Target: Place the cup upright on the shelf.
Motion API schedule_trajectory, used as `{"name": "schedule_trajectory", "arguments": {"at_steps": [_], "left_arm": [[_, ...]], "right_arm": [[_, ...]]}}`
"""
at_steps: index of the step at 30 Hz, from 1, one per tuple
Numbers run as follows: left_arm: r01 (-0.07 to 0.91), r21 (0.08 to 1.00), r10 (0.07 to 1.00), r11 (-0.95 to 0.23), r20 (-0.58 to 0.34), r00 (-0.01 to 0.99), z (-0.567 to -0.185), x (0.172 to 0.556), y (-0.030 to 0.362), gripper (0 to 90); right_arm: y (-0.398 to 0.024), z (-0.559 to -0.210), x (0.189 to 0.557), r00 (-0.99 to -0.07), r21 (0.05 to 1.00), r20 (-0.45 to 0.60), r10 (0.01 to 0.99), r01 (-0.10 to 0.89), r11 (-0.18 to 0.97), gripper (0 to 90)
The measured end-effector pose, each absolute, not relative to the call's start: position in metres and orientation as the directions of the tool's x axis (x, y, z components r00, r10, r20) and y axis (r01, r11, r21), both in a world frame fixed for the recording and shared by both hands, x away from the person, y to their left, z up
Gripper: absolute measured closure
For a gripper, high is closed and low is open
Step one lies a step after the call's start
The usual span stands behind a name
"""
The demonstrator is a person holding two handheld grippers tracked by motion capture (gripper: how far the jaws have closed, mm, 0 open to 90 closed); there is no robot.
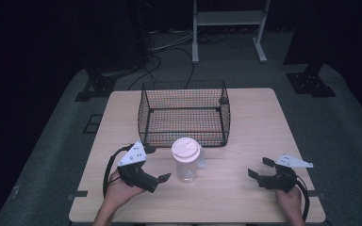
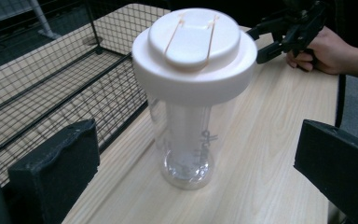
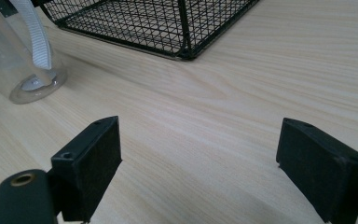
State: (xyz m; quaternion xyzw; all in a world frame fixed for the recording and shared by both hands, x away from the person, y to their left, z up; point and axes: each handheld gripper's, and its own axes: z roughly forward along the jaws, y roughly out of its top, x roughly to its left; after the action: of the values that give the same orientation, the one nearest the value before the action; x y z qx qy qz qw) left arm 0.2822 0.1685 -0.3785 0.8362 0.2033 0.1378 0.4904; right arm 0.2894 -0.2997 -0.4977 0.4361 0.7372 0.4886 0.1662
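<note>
A clear plastic bottle with a wide white lid stands upright on the wooden table, just in front of a black wire basket. My left gripper is open just left of the bottle, pointing at it without touching. In the left gripper view the bottle stands ahead of the spread jaws of my left gripper. My right gripper is open farther right, low over the table, nothing between its fingers. The right gripper view has the bottle's base at far left.
The basket looks empty and takes up the table's middle back. A white ribbed strap hangs down the bottle's side. Beyond the table are a dark floor, cables and a white frame.
</note>
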Motion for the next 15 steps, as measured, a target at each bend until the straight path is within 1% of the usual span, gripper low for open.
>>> {"name": "schedule_trajectory", "arguments": {"at_steps": [6,15], "left_arm": [[0.195,0.867,0.451,-0.459,0.038,0.892,-0.372,0.285,0.158,0.0],[0.214,0.843,0.429,-0.493,0.022,0.903,-0.372,0.292,0.143,0.0]], "right_arm": [[-0.300,-0.498,0.289,-0.566,0.866,0.180,0.804,0.479,0.144,12.9],[-0.300,-0.498,0.289,-0.569,0.866,0.181,0.802,0.478,0.143,12.9]]}}
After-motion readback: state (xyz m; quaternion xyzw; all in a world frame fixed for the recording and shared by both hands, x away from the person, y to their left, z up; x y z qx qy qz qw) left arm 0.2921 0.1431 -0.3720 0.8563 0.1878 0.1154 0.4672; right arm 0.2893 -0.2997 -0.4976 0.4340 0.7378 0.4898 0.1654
